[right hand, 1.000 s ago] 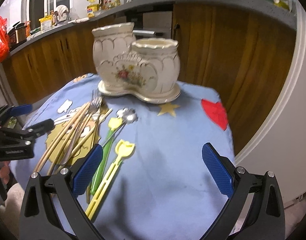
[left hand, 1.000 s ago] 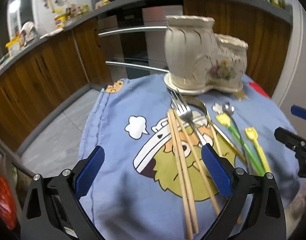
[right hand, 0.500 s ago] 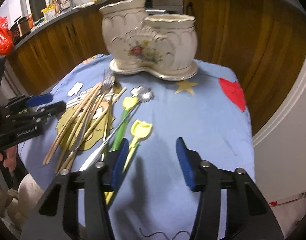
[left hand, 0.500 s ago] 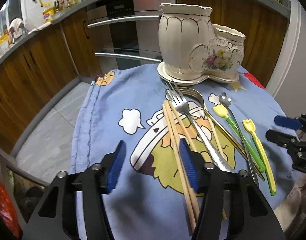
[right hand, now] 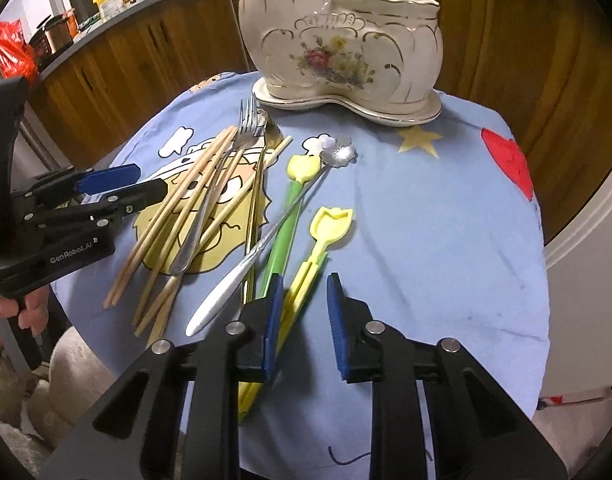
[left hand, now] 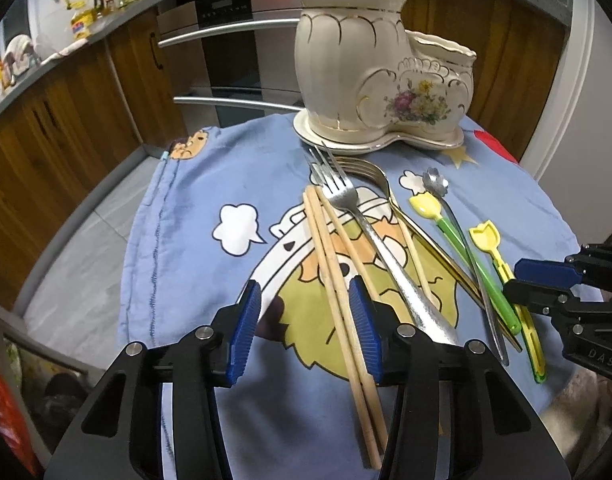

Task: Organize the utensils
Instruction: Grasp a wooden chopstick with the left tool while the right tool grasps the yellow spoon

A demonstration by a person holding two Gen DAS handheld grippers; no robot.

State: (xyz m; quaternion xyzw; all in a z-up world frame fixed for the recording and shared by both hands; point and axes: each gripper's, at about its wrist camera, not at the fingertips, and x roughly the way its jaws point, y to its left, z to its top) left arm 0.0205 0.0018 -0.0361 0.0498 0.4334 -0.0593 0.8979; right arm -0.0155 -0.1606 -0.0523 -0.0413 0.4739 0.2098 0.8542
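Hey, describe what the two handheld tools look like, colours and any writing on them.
Both are black plastic frames with silver bolts and ribbed blue pads on the fingers. The left tool reads "GenRobot.AI" in white on its side; the right tool shows partial lettering, "DAS".

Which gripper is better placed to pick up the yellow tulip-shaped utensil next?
Right. The right gripper sits open over the yellow tulip utensil, its handle running between the fingers. The left gripper is over the chopsticks.
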